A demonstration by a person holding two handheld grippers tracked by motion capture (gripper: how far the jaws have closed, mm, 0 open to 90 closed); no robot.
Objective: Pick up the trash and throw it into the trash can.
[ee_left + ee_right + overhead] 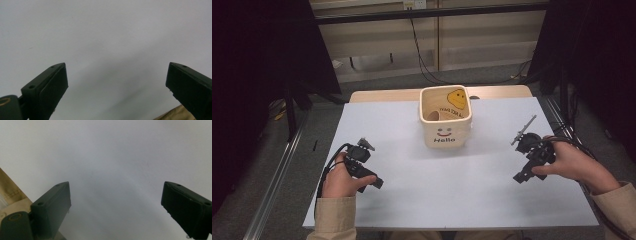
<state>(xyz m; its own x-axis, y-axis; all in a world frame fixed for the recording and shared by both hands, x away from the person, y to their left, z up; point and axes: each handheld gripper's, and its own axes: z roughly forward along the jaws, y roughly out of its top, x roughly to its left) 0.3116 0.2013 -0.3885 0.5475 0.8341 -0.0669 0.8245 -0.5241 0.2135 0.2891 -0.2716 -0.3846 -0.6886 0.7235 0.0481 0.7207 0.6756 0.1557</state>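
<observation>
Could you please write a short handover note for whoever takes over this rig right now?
Left gripper: jaws open, nothing between them, low over the white table sheet, left of centre.
Right gripper: jaws open, nothing held, near the sheet's right edge.
The cream "Hello" box stands upright at the middle rear, apart from both grippers; a yellow smiley shape lies inside.
Done: no grasp visible.
Left: reach the box.

Both grippers, left gripper [362, 150] and right gripper [526, 142], are chunky black plastic with black cables; tan sleeves [334, 217], screw holes in the jaw tips.
</observation>
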